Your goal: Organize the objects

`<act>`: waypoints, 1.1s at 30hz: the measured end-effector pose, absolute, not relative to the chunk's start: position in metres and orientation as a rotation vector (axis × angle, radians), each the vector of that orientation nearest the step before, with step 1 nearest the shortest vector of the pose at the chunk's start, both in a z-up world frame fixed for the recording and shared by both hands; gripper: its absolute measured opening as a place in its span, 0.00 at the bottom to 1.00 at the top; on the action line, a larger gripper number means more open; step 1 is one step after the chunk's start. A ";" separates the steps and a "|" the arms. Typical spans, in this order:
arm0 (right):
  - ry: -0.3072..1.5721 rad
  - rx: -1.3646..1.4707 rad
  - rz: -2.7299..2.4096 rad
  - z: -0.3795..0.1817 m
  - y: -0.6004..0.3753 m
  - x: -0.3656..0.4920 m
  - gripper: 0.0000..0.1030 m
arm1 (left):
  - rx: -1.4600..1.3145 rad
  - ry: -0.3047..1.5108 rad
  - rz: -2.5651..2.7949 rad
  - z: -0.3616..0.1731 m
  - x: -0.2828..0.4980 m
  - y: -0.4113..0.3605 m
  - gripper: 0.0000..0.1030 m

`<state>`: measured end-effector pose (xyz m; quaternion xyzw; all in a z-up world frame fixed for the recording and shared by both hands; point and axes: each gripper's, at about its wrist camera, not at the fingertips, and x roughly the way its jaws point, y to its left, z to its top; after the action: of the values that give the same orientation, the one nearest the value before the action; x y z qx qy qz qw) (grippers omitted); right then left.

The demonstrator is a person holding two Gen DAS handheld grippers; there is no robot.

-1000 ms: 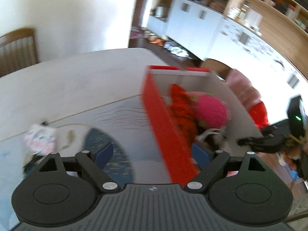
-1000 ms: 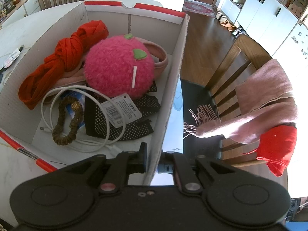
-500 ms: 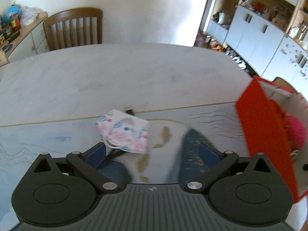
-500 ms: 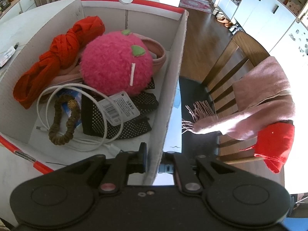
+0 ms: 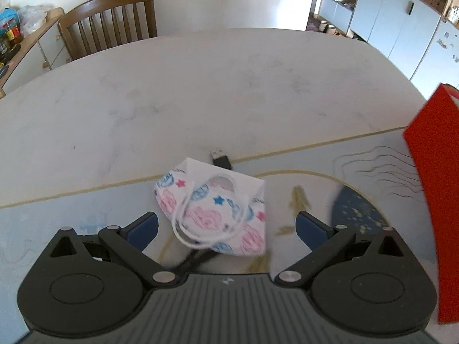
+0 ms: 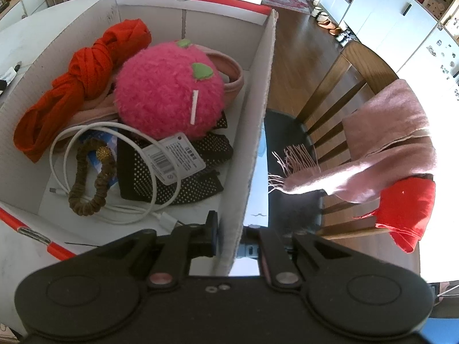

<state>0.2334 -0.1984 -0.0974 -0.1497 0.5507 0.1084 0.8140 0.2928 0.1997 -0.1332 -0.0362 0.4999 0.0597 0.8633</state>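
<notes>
**Now lined up on the face mask**

Meanwhile the left tool (image 5: 226,226) has swung away from the red-sided cardboard box (image 5: 430,189): a second ago that box filled the middle of the left wrist view, and now only its red wall shows at the right edge. That probably means the next item to be sorted has been chosen.

The patterned face mask (image 5: 213,215) lies on the tabletop (image 5: 200,86) at lower centre of the frame, between the left tool's widely spread blue fingertips (image 5: 143,228) and touching neither. A black USB cable plug (image 5: 220,157) pokes out from under the mask's far edge.

In the right wrist view little has changed. The right tool (image 6: 229,240) stays clamped on the box's white side wall at bottom centre, steadying it. Inside lie a pink plush ball (image 6: 169,97), a knotted red cloth (image 6: 83,86), a white cable (image 6: 114,172) and a brown scrunchie (image 6: 91,177).
</notes>
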 end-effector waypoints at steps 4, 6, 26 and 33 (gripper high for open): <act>1.179 -0.317 0.228 -0.097 -0.200 0.234 0.08 | -0.069 1.079 0.141 -0.143 0.303 0.205 1.00; 1.181 -0.316 0.227 -0.097 -0.201 0.234 0.08 | -0.071 1.083 0.142 -0.147 0.306 0.206 1.00; 1.190 -0.315 0.223 -0.101 -0.203 0.236 0.08 | -0.123 1.060 0.114 -0.138 0.308 0.211 0.58; 1.189 -0.317 0.225 -0.101 -0.204 0.235 0.08 | -0.155 1.049 0.075 -0.131 0.303 0.215 0.29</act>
<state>0.2355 -0.2040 -0.1009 -0.1485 0.5564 0.1054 0.8107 0.3031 0.2147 -0.1311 -0.0739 0.5002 0.0359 0.8620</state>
